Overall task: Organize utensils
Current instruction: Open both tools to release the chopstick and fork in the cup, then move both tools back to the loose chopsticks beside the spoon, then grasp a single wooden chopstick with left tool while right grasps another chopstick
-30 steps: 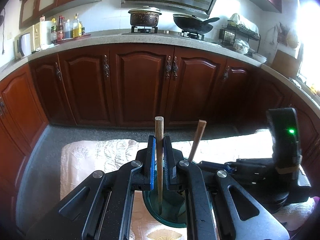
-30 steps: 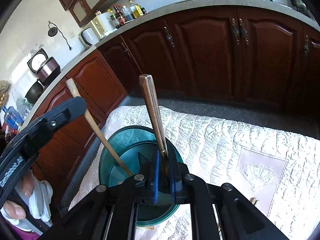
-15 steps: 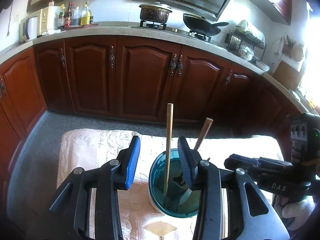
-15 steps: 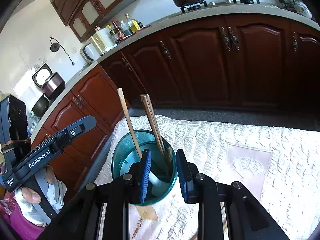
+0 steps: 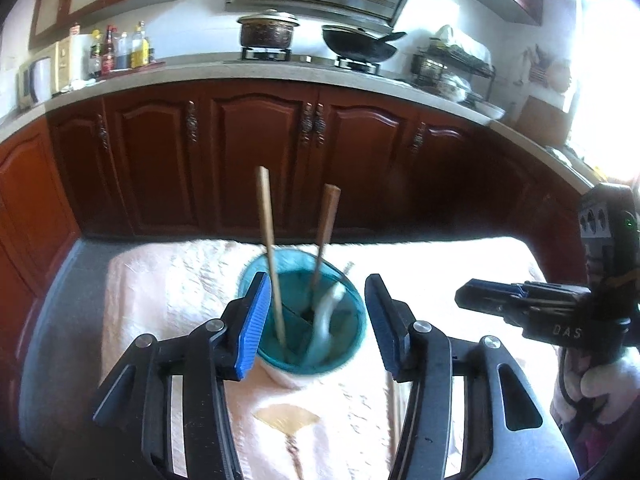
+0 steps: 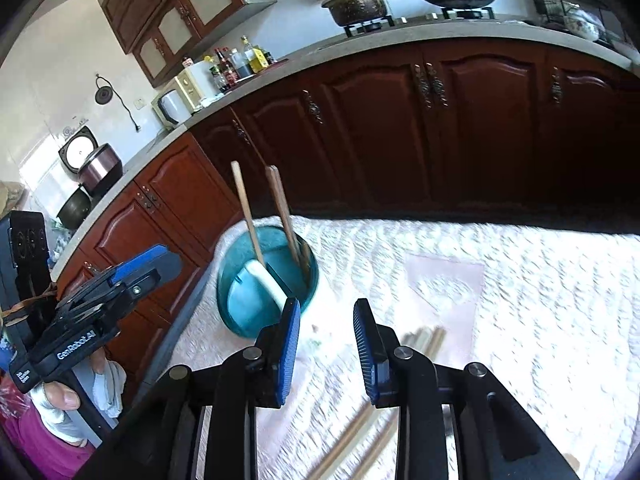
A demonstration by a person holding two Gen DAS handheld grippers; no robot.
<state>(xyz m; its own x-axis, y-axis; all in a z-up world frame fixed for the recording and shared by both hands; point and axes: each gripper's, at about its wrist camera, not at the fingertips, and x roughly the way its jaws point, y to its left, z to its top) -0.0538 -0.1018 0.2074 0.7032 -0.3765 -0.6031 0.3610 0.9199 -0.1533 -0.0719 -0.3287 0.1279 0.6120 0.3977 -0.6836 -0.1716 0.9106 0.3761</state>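
Observation:
A teal utensil cup (image 5: 352, 332) stands on the cloth-covered table; it also shows in the right wrist view (image 6: 240, 300). A light wooden stick (image 5: 269, 240) and a darker chopstick pair (image 5: 326, 228) stand in it, with a white utensil (image 5: 326, 320) leaning inside. My left gripper (image 5: 316, 320) is open and empty, its pads on either side of the cup. My right gripper (image 6: 326, 344) is open and empty, to the right of the cup. Loose chopsticks (image 6: 360, 436) lie on the cloth below the right gripper.
A white quilted cloth (image 6: 520, 300) covers the table. Dark red kitchen cabinets (image 5: 256, 152) run behind it under a counter with a pot (image 5: 267, 34) and a wok (image 5: 358, 46). The right gripper shows in the left wrist view (image 5: 532, 308).
Both grippers let go of the sticks they held in the cup, opened, and drew back from it. The sticks now stand free in the cup.

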